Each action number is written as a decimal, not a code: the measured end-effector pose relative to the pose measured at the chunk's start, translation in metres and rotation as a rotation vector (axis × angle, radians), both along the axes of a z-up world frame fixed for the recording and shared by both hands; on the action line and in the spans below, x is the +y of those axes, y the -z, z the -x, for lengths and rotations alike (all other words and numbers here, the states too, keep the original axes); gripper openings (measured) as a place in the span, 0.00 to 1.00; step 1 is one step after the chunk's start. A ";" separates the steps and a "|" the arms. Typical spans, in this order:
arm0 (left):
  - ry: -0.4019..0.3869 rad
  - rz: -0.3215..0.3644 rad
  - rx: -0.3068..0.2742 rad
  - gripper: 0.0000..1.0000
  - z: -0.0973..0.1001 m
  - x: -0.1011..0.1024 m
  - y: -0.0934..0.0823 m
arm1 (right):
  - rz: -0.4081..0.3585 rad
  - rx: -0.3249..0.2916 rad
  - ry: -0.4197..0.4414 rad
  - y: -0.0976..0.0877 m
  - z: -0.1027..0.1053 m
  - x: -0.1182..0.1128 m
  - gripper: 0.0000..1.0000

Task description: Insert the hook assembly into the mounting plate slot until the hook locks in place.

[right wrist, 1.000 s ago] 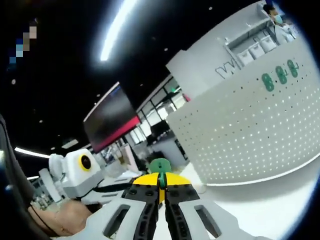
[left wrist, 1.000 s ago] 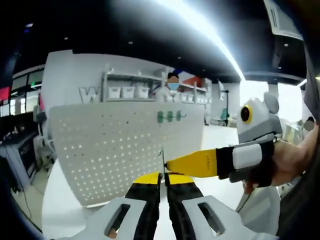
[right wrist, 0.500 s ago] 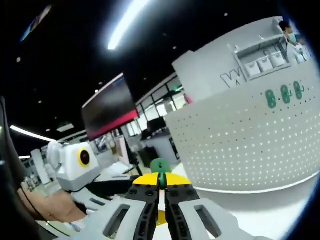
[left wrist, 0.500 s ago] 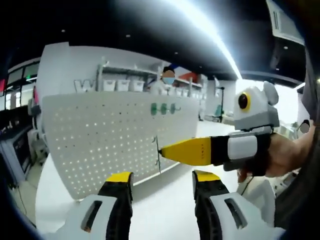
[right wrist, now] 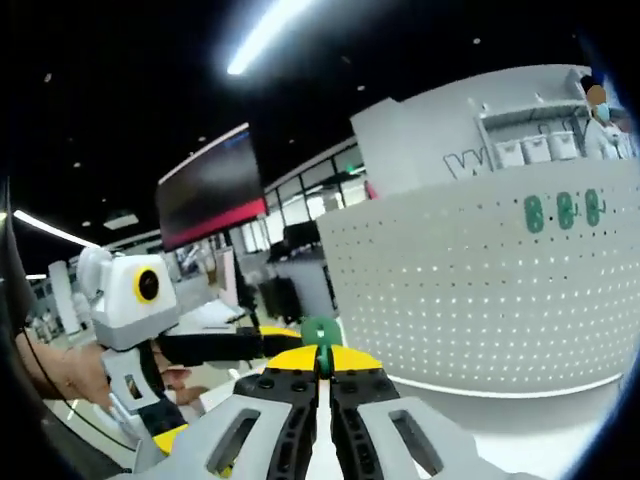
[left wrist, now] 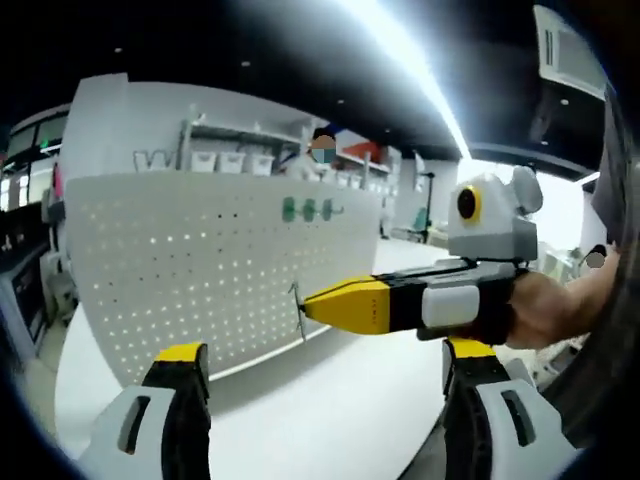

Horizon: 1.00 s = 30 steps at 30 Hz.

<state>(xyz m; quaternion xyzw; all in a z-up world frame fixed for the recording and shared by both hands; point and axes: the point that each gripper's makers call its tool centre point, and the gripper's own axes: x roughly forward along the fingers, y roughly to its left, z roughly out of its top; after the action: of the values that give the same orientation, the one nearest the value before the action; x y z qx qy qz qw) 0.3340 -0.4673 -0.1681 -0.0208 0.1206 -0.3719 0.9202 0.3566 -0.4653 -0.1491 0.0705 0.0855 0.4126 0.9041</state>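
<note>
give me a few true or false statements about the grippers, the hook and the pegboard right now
1. The left gripper has its jaws wide apart. True.
2. The right gripper is shut on the hook. True.
3. The hook is already seated in the pegboard. False: it is held in front of the board.
4. Three red pieces sit on the pegboard. False: the three pieces are green.
5. The pegboard lies flat. False: it stands upright on the white table.

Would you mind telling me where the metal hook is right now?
In the left gripper view the hook hangs at the tip of the right gripper, just in front of the white pegboard, near the picture's centre.
</note>
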 end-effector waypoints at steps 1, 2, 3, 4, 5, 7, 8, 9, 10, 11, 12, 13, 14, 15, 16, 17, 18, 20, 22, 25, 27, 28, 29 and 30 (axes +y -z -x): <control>0.000 0.006 0.000 1.00 0.000 0.000 -0.001 | 0.009 -0.006 0.002 0.001 -0.001 -0.001 0.00; 0.001 0.011 -0.001 1.00 0.000 -0.001 -0.002 | 0.013 -0.011 0.007 0.001 -0.002 -0.002 0.00; 0.001 0.014 -0.002 1.00 0.000 -0.001 -0.003 | 0.016 -0.014 0.010 0.001 -0.003 -0.003 0.00; -0.003 0.013 -0.007 1.00 0.000 -0.001 -0.005 | 0.019 -0.016 0.019 0.002 -0.005 -0.005 0.00; -0.007 0.009 -0.012 1.00 0.000 -0.001 -0.006 | 0.019 -0.015 0.027 0.003 -0.007 -0.007 0.00; -0.012 0.001 -0.023 1.00 -0.001 0.000 -0.009 | 0.022 -0.028 0.052 0.002 -0.012 -0.011 0.00; -0.013 0.003 -0.024 1.00 -0.001 0.000 -0.010 | 0.024 -0.035 0.064 0.001 -0.015 -0.013 0.00; -0.016 0.005 -0.027 1.00 -0.002 0.001 -0.011 | 0.022 -0.036 0.074 0.001 -0.017 -0.015 0.00; -0.017 0.006 -0.028 1.00 -0.002 0.001 -0.012 | 0.018 -0.039 0.080 0.000 -0.019 -0.016 0.00; -0.021 0.004 -0.030 1.00 -0.003 0.002 -0.012 | 0.017 -0.047 0.087 -0.002 -0.022 -0.018 0.00; -0.024 0.002 -0.029 1.00 -0.003 0.003 -0.012 | 0.017 -0.050 0.091 -0.003 -0.023 -0.019 0.00; -0.028 0.003 -0.029 1.00 -0.004 0.004 -0.013 | 0.014 -0.059 0.103 -0.006 -0.027 -0.021 0.00; -0.031 0.003 -0.028 1.00 -0.004 0.005 -0.012 | 0.010 -0.066 0.112 -0.009 -0.031 -0.024 0.00; -0.035 -0.001 -0.024 1.00 -0.004 0.007 -0.011 | 0.008 -0.071 0.122 -0.011 -0.034 -0.026 0.00; -0.037 -0.003 -0.020 1.00 -0.004 0.008 -0.010 | 0.010 -0.079 0.128 -0.012 -0.037 -0.029 0.00; -0.037 -0.004 -0.017 1.00 -0.004 0.008 -0.009 | 0.012 -0.083 0.135 -0.013 -0.040 -0.031 0.00; -0.038 -0.004 -0.012 1.00 -0.004 0.009 -0.008 | 0.013 -0.088 0.146 -0.015 -0.045 -0.035 0.00; -0.041 -0.005 -0.007 1.00 -0.004 0.010 -0.006 | 0.019 -0.101 0.168 -0.018 -0.054 -0.043 0.00; -0.044 -0.003 -0.003 1.00 -0.004 0.011 -0.005 | 0.007 -0.104 0.198 -0.022 -0.063 -0.052 0.00; -0.045 -0.006 0.003 1.00 -0.004 0.012 -0.003 | 0.008 -0.117 0.229 -0.025 -0.075 -0.064 0.00; -0.047 -0.007 0.006 1.00 -0.004 0.012 -0.002 | 0.020 -0.132 0.253 -0.028 -0.084 -0.073 0.00; -0.047 -0.007 0.008 1.00 -0.004 0.012 -0.001 | 0.022 -0.138 0.262 -0.029 -0.087 -0.077 0.00; -0.047 -0.008 0.011 1.00 -0.004 0.012 0.000 | 0.027 -0.149 0.277 -0.031 -0.093 -0.083 0.00; -0.048 -0.010 0.012 1.00 -0.005 0.013 0.000 | 0.029 -0.151 0.287 -0.032 -0.097 -0.087 0.00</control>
<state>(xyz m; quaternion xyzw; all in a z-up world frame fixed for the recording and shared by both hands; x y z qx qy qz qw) 0.3386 -0.4547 -0.1684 -0.0212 0.1275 -0.3487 0.9283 0.4531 -0.5520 -0.1168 0.0379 0.0123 0.2823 0.9585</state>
